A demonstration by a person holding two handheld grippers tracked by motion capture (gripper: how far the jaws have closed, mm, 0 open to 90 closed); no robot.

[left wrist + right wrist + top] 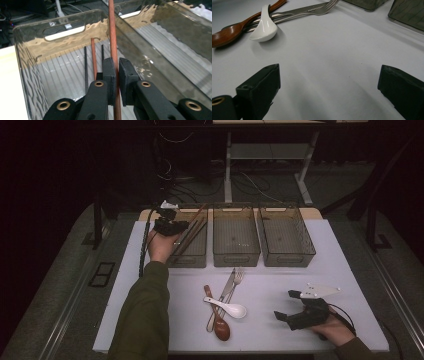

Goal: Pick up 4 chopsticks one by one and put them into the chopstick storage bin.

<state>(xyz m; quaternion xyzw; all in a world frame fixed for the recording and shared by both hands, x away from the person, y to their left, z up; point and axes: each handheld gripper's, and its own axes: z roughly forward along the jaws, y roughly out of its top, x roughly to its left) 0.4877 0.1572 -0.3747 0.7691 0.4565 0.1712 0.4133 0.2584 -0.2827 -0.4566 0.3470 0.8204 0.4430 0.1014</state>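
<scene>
At the far left, the left claw (172,226) is clamped on a reddish wooden chopstick (113,37), its pads pinching the stick partway along so the long end angles down into the leftmost clear bin (192,256). Other sticks already lie on that bin's floor, one reddish and two thin dark ones, so this bin looks like the chopsticks' place, and the hold over its open top suits lowering the stick beside them. The middle bin (236,255) and the right bin (286,256) seem meant for other kinds of cutlery. Nearer the person, on the white surface (280,280), a brown wooden spoon (220,327), a white ceramic spoon (227,307), a knife (226,287) and a fork (236,279) lie crossed in a heap, unsorted. At the right, the right claw (290,306) rests low with its jaws wide apart on nothing, pointed toward that heap, probably waiting its turn.
</scene>
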